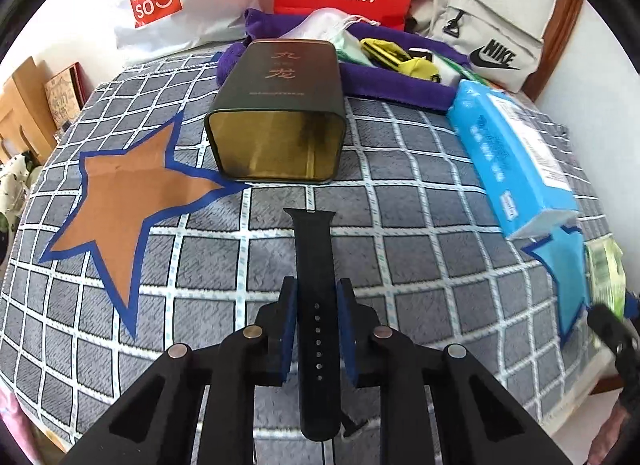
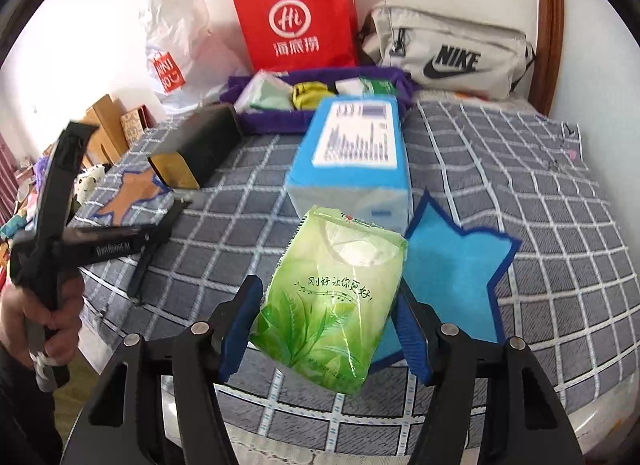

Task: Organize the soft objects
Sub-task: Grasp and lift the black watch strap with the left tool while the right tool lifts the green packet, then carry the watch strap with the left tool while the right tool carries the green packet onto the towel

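A black watch strap [image 1: 314,249] lies lengthwise on the checked grey blanket [image 1: 420,265], its near half between the blue pads of my left gripper [image 1: 317,293]. Both pads sit against the strap's edges, so the gripper is shut on it. Just beyond the strap's far tip a dark tin box [image 1: 280,105] lies on its side, its open gold mouth towards me. My right gripper [image 2: 328,293] is shut on a green tissue pack [image 2: 340,249], held tilted a little above the blanket. A purple fabric tray [image 2: 272,121] with several soft packs stands at the back.
A big blue tissue pack [image 2: 356,153] lies just beyond the green one, beside a blue star patch [image 2: 448,265]. A brown star patch [image 1: 120,201] is left of the tin. A red paper bag [image 2: 296,17], a white plastic bag [image 1: 160,1] and a grey waist bag [image 2: 452,53] line the wall.
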`<move>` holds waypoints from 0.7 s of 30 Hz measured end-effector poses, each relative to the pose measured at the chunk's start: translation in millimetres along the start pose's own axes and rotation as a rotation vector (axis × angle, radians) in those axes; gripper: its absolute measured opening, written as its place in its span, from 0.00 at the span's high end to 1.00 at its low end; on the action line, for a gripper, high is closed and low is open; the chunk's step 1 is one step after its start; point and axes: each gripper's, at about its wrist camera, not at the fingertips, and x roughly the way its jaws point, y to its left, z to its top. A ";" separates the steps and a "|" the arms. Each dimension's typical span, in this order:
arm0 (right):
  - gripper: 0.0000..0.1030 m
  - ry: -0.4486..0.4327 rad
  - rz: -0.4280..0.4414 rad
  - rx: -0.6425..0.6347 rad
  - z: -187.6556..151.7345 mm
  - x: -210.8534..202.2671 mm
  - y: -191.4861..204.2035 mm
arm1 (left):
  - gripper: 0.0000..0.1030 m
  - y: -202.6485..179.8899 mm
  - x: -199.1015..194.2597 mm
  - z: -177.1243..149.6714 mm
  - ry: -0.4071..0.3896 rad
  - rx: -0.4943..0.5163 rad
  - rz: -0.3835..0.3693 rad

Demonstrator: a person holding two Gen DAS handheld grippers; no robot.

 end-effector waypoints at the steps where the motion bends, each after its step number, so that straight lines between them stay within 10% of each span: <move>1: 0.38 -0.004 0.003 -0.001 2.6 -2.8 1.5 | 0.82 1.5 -4.2 -1.6 0.000 -0.005 -0.015; 21: 0.38 -0.086 0.017 -0.057 57.5 -39.4 24.3 | 0.82 4.5 -82.6 30.8 -0.125 -0.009 -0.144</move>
